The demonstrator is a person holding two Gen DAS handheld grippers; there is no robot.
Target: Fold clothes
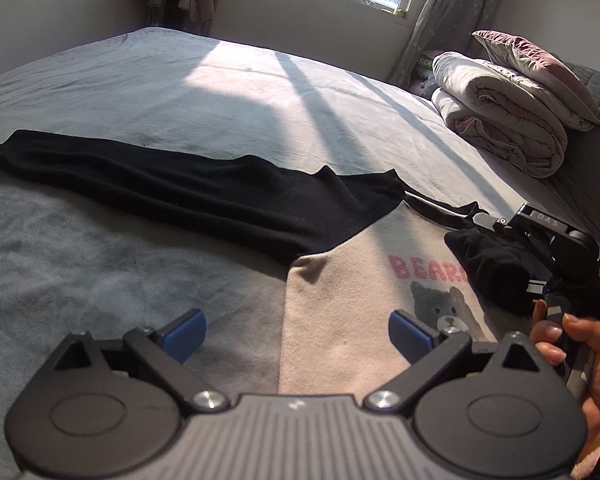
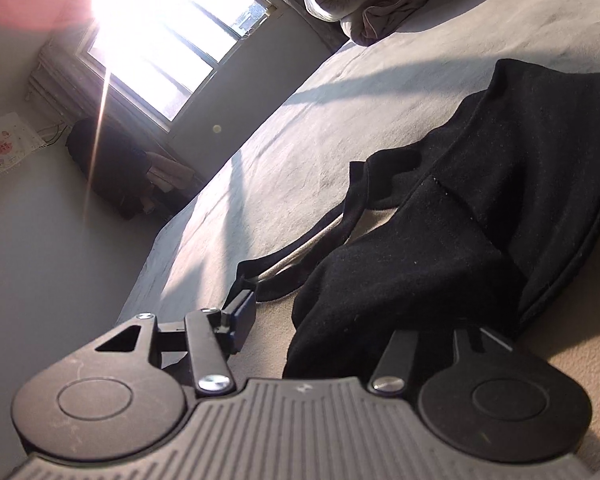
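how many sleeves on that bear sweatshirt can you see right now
2. One black sleeve lies stretched out flat to the left across the bed. The other sleeve is bunched at the right, against the right gripper.

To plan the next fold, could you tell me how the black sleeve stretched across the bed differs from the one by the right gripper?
The stretched sleeve lies flat and straight on the bed; the other sleeve is bunched up. The stretched sleeve touches no gripper; the other sleeve rests against the right gripper. Both are black.
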